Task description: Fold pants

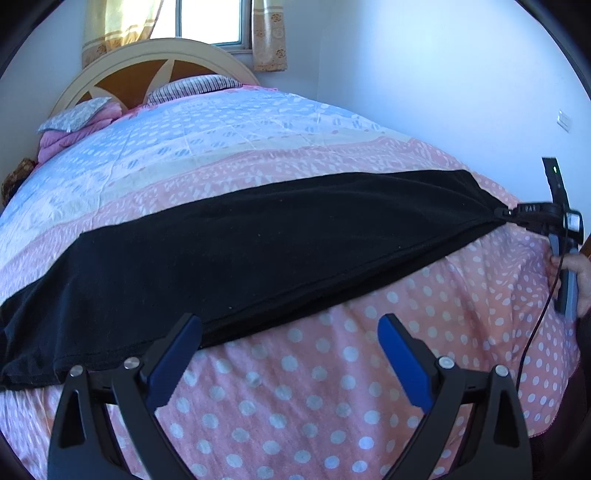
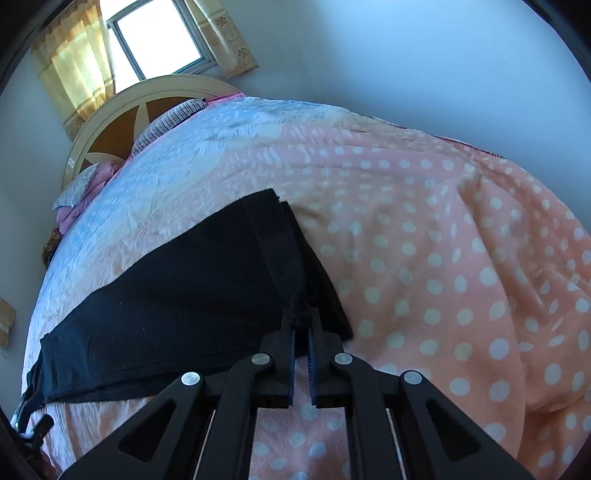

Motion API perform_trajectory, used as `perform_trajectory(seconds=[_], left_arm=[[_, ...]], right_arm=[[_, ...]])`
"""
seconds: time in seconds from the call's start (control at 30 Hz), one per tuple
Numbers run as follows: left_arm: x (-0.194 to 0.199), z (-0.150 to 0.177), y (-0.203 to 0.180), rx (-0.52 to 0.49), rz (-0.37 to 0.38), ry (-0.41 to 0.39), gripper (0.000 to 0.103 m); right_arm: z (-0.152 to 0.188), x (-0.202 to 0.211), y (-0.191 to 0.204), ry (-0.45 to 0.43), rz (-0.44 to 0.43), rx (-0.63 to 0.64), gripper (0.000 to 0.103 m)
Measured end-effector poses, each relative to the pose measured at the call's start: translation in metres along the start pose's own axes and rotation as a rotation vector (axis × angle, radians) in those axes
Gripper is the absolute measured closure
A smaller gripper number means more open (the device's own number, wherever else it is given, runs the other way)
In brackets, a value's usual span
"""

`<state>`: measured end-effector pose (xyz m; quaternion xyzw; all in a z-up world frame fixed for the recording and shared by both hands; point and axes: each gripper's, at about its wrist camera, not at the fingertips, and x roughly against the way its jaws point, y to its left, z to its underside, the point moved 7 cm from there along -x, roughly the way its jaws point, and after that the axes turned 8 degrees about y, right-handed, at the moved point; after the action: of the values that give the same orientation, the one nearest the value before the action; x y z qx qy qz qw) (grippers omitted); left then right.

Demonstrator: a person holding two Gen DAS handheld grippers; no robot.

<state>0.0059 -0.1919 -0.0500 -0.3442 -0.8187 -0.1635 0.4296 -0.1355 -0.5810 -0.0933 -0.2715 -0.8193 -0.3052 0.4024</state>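
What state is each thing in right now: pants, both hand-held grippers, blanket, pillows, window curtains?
Pants: spread lengthwise across the bed, one end pinched and pulled taut.
Right hand-held gripper: shut on the pants' end.
Left hand-held gripper: open, holding nothing, one finger at the pants' near edge.
Blanket: spread over the bed, wrinkled near the right side.
Pillows: lying at the headboard.
Curtains: drawn apart.
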Motion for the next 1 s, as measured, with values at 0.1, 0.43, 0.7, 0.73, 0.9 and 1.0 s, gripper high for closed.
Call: perform_trajectory(seconds=[0.1, 0.43, 0.7, 0.73, 0.9, 1.0], left_arm=[[0.005, -0.005, 0.006, 0.0, -0.018, -0.024, 0.005], [0.003, -0.004, 0.023, 0.002, -0.049, -0.041, 0.005], [0.011, 0.005, 0.04, 0.033, -0.046, -0.053, 0.005], [0.013, 0.006, 0.044, 0.037, -0.05, -0.059, 0.005], [0.013, 0.012, 0.071, 0.097, -0.074, -0.055, 0.005], [0.01, 0.014, 0.083, 0.139, -0.06, -0.046, 0.005]], right_arm=[[-0.007, 0.002, -0.007, -0.001, 0.043, -0.022, 0.096], [0.021, 0.075, 0.04, -0.227, 0.092, 0.015, 0.059], [0.089, -0.002, 0.161, 0.067, -0.276, 0.098, 0.059], [0.09, -0.01, 0.165, 0.066, -0.269, 0.096, 0.059], [0.088, -0.012, 0.176, 0.01, -0.235, 0.102, 0.059], [0.083, -0.013, 0.185, -0.005, -0.284, 0.08, 0.059]])
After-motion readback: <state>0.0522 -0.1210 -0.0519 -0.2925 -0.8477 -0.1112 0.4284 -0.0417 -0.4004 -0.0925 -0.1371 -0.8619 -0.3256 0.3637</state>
